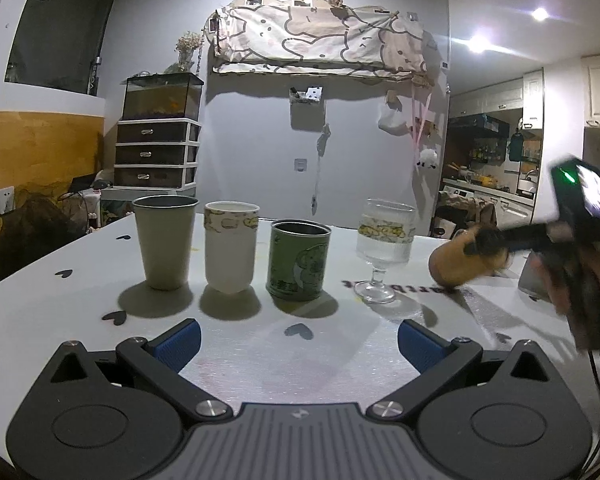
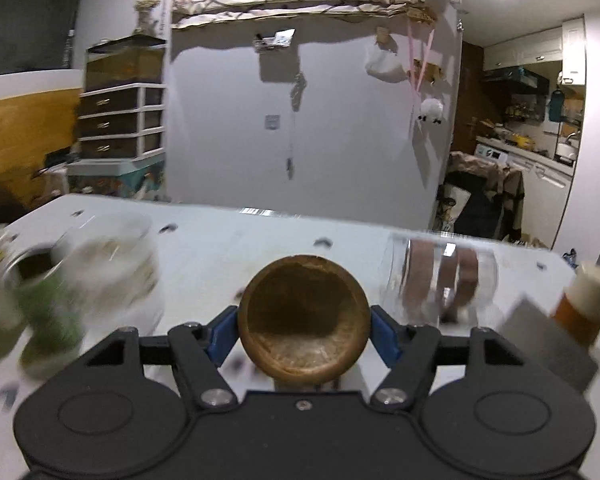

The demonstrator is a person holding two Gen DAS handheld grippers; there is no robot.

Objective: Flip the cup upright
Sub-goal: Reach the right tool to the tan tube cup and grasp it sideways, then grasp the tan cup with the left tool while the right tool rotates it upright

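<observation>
A brown wooden cup is gripped between the blue pads of my right gripper, its open mouth tilted toward the camera. In the left wrist view the same cup hangs tilted just above the table at the right, held by the blurred right gripper. My left gripper is open and empty, low over the white table, in front of the row of cups.
A grey-green cup, a white cup, a green tin and a stemmed glass stand upright in a row. A clear glass with brown bands, an orange bottle and a grey block are to the right.
</observation>
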